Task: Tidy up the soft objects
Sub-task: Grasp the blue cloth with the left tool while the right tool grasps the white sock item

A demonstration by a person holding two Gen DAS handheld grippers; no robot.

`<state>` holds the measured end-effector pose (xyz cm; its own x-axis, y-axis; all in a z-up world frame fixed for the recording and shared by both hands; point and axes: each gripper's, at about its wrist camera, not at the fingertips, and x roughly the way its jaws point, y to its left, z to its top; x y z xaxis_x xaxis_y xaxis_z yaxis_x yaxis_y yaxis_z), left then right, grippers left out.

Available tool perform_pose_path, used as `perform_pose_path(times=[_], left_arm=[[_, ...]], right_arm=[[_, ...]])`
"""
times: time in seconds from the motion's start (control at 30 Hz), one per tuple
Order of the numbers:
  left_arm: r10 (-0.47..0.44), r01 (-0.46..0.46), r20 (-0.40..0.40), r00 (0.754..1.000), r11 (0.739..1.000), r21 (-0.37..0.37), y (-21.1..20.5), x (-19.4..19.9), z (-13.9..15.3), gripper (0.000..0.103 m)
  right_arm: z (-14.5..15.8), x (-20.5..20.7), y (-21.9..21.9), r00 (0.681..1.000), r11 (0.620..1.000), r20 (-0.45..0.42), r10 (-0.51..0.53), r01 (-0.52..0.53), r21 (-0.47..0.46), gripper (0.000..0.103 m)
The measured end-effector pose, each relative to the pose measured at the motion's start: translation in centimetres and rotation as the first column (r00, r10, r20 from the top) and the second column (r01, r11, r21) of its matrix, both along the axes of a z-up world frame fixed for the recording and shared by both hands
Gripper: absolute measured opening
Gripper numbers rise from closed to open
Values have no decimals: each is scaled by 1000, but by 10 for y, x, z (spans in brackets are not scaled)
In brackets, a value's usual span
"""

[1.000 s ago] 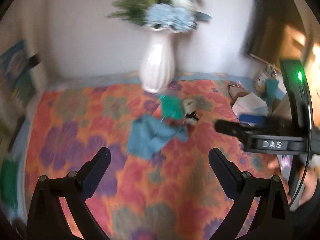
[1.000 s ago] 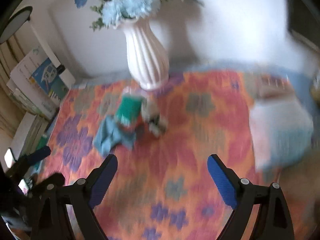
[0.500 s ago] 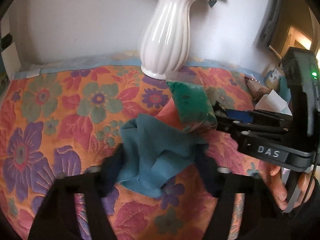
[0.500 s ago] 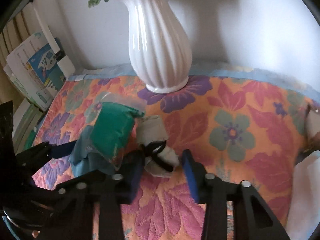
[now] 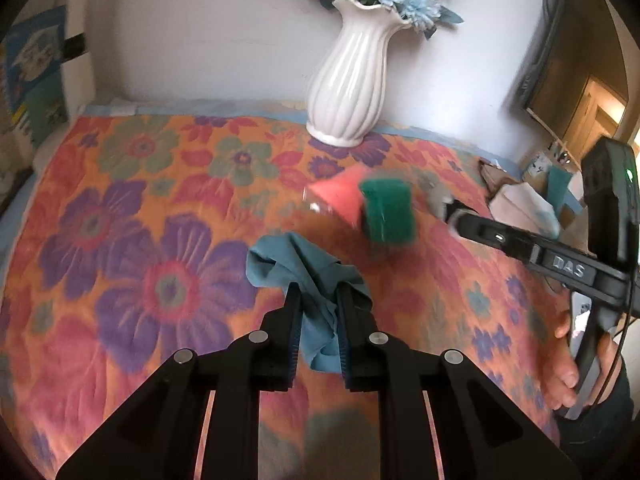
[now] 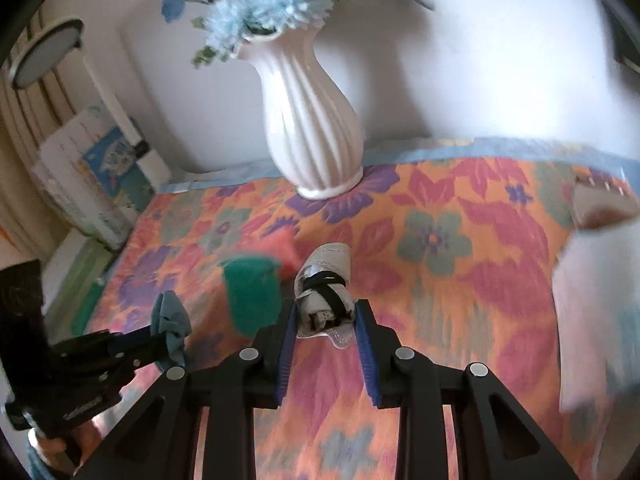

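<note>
Both grippers went from jaws wide, up over the spread, to closed on cloth within the last second.

Left gripper point(image 5: 318, 296): fingers clamped on the teal cloth point(image 5: 304, 268), bunched between the pads, slack hanging below them. It looks lifted clear of the floral bedspread point(image 5: 132, 248).

Right gripper point(image 6: 326, 312): pinching the grey rolled bundle with a black band point(image 6: 325, 292), pads on both its sides.

The green sponge point(image 5: 387, 211) and the pink piece point(image 5: 340, 196) under it are blurred, so likely knocked as the cloth came away. They now sit loose in front of the white vase point(image 5: 352, 76), between the two held items.

Read: the pile is split, two soft items are secured, and two are left to sort.

Room:
- Left of the vase, the spread is open and flat: best drop zone.
- Right of the vase there is clutter: white paper or fabric point(image 6: 592, 320) near the edge and small boxes behind.
- The vase is tall with a narrow base and stands just behind the sponge. Don't swing the hanging cloth that way.
- The grippers are close together; separate them sideways first.
</note>
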<state>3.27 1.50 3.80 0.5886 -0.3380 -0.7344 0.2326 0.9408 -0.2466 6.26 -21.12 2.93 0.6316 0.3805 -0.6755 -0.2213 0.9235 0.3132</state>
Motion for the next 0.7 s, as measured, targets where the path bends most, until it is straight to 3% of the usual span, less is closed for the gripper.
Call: perform_pose_path(times=[0.17, 0.27, 0.33, 0.37, 0.43, 0.47, 0.5, 0.6, 0.7], left_arm=[[34, -34, 40, 999, 999, -4, 3, -20, -6, 13], [51, -55, 61, 997, 996, 67, -4, -21, -9, 14], [41, -46, 60, 997, 995, 86, -8, -20, -10, 25], [45, -49, 46, 998, 993, 103, -9, -18, -12, 36], [57, -61, 33, 998, 990, 125, -9, -16, -14, 56], [70, -73, 28, 997, 988, 138, -9, -15, -14, 84], [86, -91, 39, 996, 985, 150, -9, -14, -13, 96], [93, -104, 77, 993, 980, 168, -11, -18, -9, 96], [90, -100, 55, 994, 970, 223, -19, -11, -14, 92]], right_arm=[[-4, -49, -6, 1000, 1000, 5, 26, -26, -15, 28], [-15, -63, -4, 999, 997, -18, 48, -49, -55, 28], [-24, -64, -8, 998, 997, -48, 37, -40, -64, 29], [-28, -61, -10, 997, 998, -70, 31, -35, -50, 30], [-31, -59, -14, 996, 999, -85, 23, -25, -27, 40], [-31, -57, -16, 996, 1000, -89, 12, -14, -24, 59], [-31, -57, -18, 996, 1000, -87, -4, 3, -23, 74], [-30, -58, -18, 996, 999, -86, -23, 21, -27, 89], [-31, -52, -6, 992, 991, -102, -68, 56, -119, 90]])
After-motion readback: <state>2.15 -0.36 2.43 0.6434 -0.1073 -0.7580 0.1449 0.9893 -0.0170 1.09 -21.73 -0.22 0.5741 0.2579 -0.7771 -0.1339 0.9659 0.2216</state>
